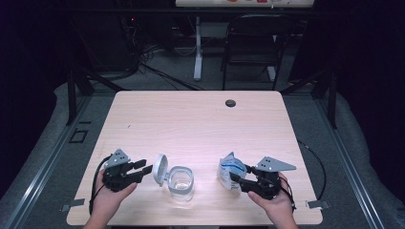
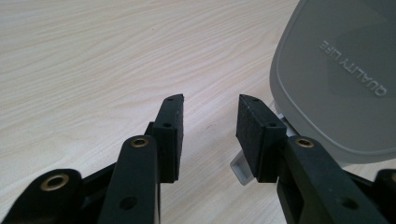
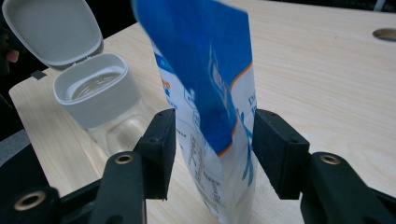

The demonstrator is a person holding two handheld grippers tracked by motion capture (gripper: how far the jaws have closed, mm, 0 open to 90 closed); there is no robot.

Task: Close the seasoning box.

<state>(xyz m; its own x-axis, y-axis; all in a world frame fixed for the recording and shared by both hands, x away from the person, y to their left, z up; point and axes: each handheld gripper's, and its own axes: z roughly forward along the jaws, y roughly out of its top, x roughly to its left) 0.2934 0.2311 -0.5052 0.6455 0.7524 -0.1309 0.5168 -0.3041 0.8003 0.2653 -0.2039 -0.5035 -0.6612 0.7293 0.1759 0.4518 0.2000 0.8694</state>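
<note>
A clear container [image 1: 181, 183] with a grey rim stands near the table's front edge, its hinged grey lid [image 1: 160, 169] flipped up to the left. My left gripper [image 1: 143, 167] sits just left of that lid, open, with nothing between its jaws. In the left gripper view the lid [image 2: 336, 79] rises beside the right jaw of the left gripper [image 2: 210, 123]. A blue and white pouch [image 1: 230, 171] stands upright to the right of the container. My right gripper [image 1: 236, 181] straddles it. In the right gripper view the pouch [image 3: 205, 70] stands between the parted pads of the right gripper [image 3: 212, 140], with the container [image 3: 98, 88] behind it at left.
The light wooden table [image 1: 191, 119] has a dark cable hole [image 1: 230, 102] near its far edge. A black chair [image 1: 253, 43] and a desk leg stand beyond the table on the dark floor. Cables trail from both grippers off the front corners.
</note>
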